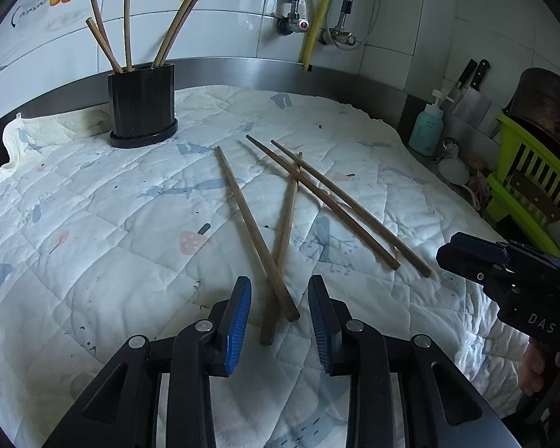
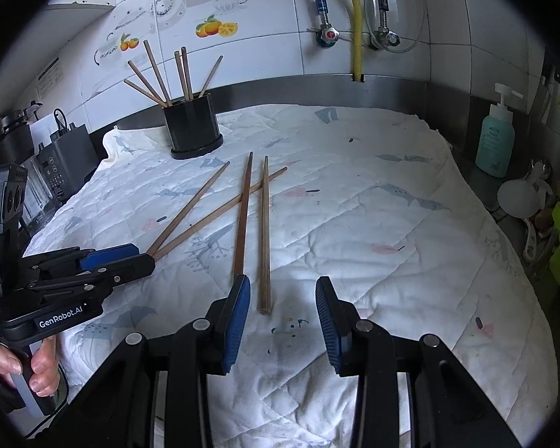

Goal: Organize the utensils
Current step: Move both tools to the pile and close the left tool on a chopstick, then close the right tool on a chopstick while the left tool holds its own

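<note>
A white quilted cloth printed with small blue and pink figures (image 1: 104, 201) covers the work surface; its far-left corner is folded up in a bunched flap. A stainless steel upstand (image 1: 242, 71) runs along the far edge, and above it rises a white tiled wall carrying fruit and teapot decals (image 2: 212, 26). A yellow corrugated hose (image 2: 356, 18) and braided metal hoses with valves hang on the wall at far centre.

At far left on the cloth stands a black oval utensil holder on a matching base (image 1: 142, 106), containing several upright wooden chopsticks (image 1: 127, 22) that lean outward. Four loose wooden chopsticks (image 1: 257, 231) lie at the centre of the cloth: the two on the left cross each other near their near ends; the two on the right lie side by side, with one of them crossing the far end of a left-hand stick.

At the right edge are a teal pump bottle (image 2: 495, 138), a lime-green slatted rack (image 1: 522, 179) and black-handled knives (image 1: 474, 74) against the wall. Dark kitchen appliances (image 2: 59, 156) stand at far left beyond the cloth.

The left gripper (image 1: 279, 321) hovers over the near ends of the crossed pair, blue-padded jaws spread wide, gripping nothing. The right gripper (image 2: 283, 321) sits near the other pair with its jaws equally spread and unloaded; one chopstick end lies between the fingers, another beside the left pad.
</note>
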The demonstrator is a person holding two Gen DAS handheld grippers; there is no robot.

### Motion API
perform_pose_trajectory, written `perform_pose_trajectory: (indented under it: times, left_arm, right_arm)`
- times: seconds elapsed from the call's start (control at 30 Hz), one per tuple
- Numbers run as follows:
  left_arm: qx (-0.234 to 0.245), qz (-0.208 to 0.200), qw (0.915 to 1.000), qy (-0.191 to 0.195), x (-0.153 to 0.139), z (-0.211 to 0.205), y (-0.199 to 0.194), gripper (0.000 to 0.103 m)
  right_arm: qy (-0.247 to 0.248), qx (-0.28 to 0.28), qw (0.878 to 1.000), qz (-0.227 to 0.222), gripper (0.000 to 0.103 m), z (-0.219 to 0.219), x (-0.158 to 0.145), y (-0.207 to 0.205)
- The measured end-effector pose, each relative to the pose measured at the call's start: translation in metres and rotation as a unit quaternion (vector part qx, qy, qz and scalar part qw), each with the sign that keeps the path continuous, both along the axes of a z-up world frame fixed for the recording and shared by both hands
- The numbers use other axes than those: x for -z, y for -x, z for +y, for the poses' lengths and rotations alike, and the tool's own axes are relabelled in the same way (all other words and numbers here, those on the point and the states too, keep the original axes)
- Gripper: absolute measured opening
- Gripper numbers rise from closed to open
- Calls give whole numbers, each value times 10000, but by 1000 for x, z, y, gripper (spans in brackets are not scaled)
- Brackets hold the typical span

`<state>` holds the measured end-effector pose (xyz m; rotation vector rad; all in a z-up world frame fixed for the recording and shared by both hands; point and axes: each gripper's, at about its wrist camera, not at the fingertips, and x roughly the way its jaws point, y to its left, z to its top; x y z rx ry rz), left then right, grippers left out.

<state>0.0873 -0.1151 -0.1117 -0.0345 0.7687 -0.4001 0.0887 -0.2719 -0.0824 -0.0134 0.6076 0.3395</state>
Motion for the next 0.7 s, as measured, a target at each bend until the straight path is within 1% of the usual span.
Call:
perform_pose_trajectory:
  times: [0.07,0.33,0.47,0.57,0.7]
  left_arm:
    - [-26,25,10000,16,2,0,-3,31]
    - [-86,-15,10000,1,7,-2,-9,16]
    - [-112,-38,9999,50,8,0,-9,14]
    - [-112,-33,9999,101,7,3,-9,10]
    - [-151,-42,9997,185,3,8,-9,9]
  right_arm:
    - [-59,-21,10000,11,40,0,1,-1]
    - [-169,-92,9998,82,40,4,7,-6]
    - [-185,-114,9997,107,40,5,8,-9]
    - [-223,-131,9996,114,40,5,8,-10]
    - [-274,-135,9994,135,40,5,9,-13]
